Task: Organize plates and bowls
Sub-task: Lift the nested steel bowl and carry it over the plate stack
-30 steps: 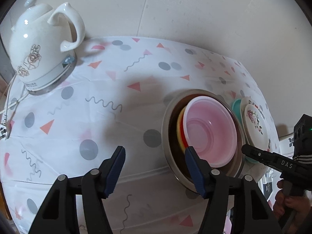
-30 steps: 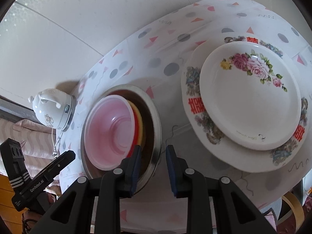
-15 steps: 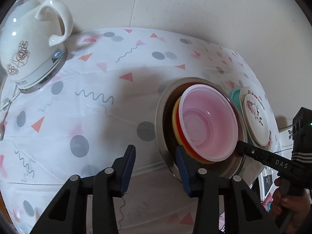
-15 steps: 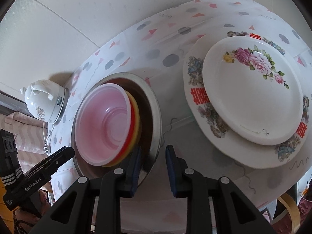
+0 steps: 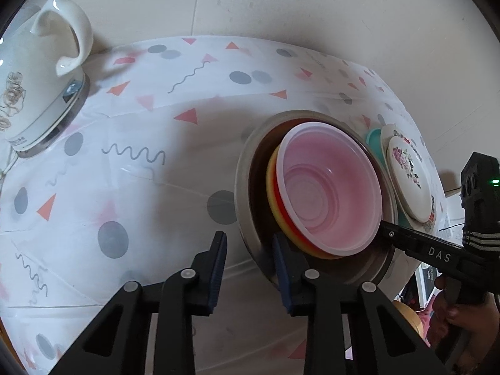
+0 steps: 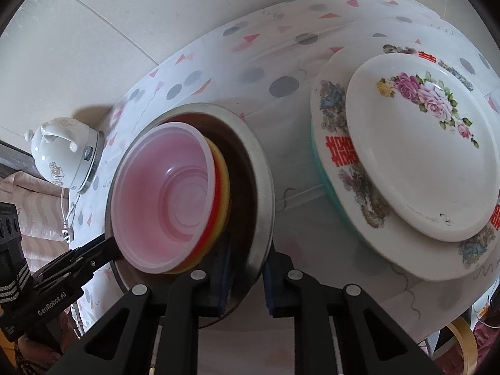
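A steel bowl (image 5: pixel 244 172) (image 6: pixel 266 184) sits on the patterned tablecloth with a translucent pink bowl (image 5: pixel 328 193) (image 6: pixel 162 200) nested in it over red and yellow bowls (image 6: pixel 224 187). My left gripper (image 5: pixel 250 268) straddles the steel bowl's near-left rim. Its jaws are closing; the inner pad is at the wall and the outer pad stands off it. My right gripper (image 6: pixel 247 281) is closing on the opposite rim, which fills the gap between its pads. To the right lies a small floral plate (image 6: pixel 422 162) on a larger plate (image 6: pixel 340 153) with red characters.
A white ceramic kettle (image 5: pixel 37 87) (image 6: pixel 62 153) with a cord stands at the table's far left by the wall. A teal plate (image 6: pixel 323 184) lies under the plate stack. The tablecloth (image 5: pixel 140 187) left of the bowl is bare. A hand (image 5: pixel 462 322) holds the right gripper.
The left jaws have narrowed from wide apart to straddling the steel bowl's rim, and the view has shifted right toward the bowl. The right jaws have drawn in onto the opposite rim.
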A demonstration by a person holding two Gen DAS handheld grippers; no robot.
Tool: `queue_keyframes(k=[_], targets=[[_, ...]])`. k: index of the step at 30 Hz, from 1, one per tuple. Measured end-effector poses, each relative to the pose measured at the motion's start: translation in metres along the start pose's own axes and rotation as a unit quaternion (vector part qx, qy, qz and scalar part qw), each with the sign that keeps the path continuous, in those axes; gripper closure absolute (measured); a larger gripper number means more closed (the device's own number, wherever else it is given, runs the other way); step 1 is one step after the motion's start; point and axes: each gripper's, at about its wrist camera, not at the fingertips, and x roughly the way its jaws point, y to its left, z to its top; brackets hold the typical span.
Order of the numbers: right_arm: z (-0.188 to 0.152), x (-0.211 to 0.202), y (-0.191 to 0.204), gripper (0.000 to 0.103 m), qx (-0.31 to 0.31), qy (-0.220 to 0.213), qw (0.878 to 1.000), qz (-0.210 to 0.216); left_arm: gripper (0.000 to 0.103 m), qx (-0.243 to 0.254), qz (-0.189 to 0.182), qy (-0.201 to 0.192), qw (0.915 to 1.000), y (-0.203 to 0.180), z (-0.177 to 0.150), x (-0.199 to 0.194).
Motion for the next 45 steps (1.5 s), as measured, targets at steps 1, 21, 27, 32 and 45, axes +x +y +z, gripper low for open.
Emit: queue_keyframes(k=[1,21,27,32,45], targets=[[0.000,0.000,-0.001,0.087,0.001,0.000,1.000,0.001,0.072,-0.001,-0.002,0.001,1.0000,0.000,0.000,0.001],[0.000,0.016,-0.005,0.089,0.016,0.011,1.000,0.023,0.080,0.032,-0.010,0.010,0.9994,-0.011,-0.001,0.016],[-0.003,0.016,-0.004,0.089,0.006,0.004,1.000,0.022,0.080,0.038,-0.015,0.001,0.9992,-0.010,-0.002,0.015],[-0.006,0.013,-0.006,0.089,0.005,0.003,1.000,0.024,0.080,0.042,-0.018,-0.003,0.9990,-0.010,-0.006,0.014],[-0.007,0.008,-0.002,0.089,0.008,-0.002,1.000,0.025,0.080,0.056,-0.016,-0.010,0.9983,-0.018,-0.008,0.004]])
